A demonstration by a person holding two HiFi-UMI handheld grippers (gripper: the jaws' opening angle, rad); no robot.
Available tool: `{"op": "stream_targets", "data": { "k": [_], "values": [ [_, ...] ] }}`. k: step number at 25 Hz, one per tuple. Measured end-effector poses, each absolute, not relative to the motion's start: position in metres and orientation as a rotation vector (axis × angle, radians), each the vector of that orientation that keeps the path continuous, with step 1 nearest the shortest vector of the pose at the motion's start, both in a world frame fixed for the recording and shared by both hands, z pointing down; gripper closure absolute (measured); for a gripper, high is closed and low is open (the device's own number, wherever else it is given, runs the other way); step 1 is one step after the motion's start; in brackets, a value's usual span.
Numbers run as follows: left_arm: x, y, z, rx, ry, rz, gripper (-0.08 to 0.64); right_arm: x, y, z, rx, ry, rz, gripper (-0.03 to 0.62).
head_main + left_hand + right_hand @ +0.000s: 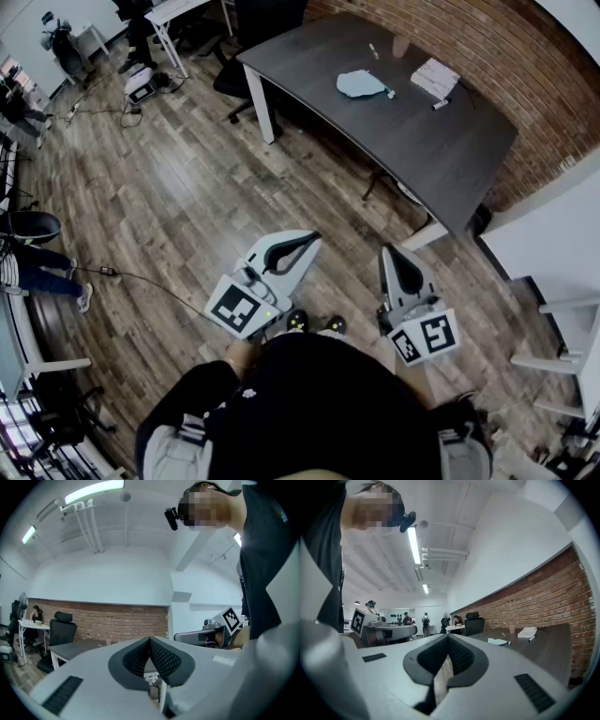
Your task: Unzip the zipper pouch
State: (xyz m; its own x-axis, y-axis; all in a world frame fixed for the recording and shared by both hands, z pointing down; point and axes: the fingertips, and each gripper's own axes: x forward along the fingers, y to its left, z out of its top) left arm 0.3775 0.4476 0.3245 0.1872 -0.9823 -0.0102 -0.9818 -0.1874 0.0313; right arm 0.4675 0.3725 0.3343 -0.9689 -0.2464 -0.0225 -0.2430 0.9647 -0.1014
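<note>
A light blue zipper pouch (361,84) lies flat on the dark table (422,141), far ahead of both grippers; in the right gripper view the pouch (497,641) shows small on the tabletop. My left gripper (314,238) is held level over the wooden floor, close to my body, its jaws shut with nothing between them. My right gripper (395,253) hangs beside it, also shut and empty. In the left gripper view my left gripper (149,640) faces the brick wall, and the right gripper's marker cube (231,617) shows at the right.
A white notebook (434,77) and a pen (441,105) lie on the table near the pouch. Black office chairs (253,37) stand behind the table. White shelving (562,356) stands at the right. Cables (122,277) run across the floor at the left.
</note>
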Motion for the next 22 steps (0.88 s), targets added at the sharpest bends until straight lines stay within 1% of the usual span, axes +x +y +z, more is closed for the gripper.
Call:
{"op": "stream_targets", "data": {
  "k": [8, 22],
  "values": [
    [0.379, 0.44, 0.324, 2.403, -2.011, -0.037, 0.558, 0.468, 0.367, 0.333, -0.361, 3.079, -0.144, 0.595],
    [0.4, 0.414, 0.326, 2.367, -2.037, -0.002, 0.558, 0.49, 0.337, 0.339, -0.325, 3.036, -0.241, 0.595]
  ]
}}
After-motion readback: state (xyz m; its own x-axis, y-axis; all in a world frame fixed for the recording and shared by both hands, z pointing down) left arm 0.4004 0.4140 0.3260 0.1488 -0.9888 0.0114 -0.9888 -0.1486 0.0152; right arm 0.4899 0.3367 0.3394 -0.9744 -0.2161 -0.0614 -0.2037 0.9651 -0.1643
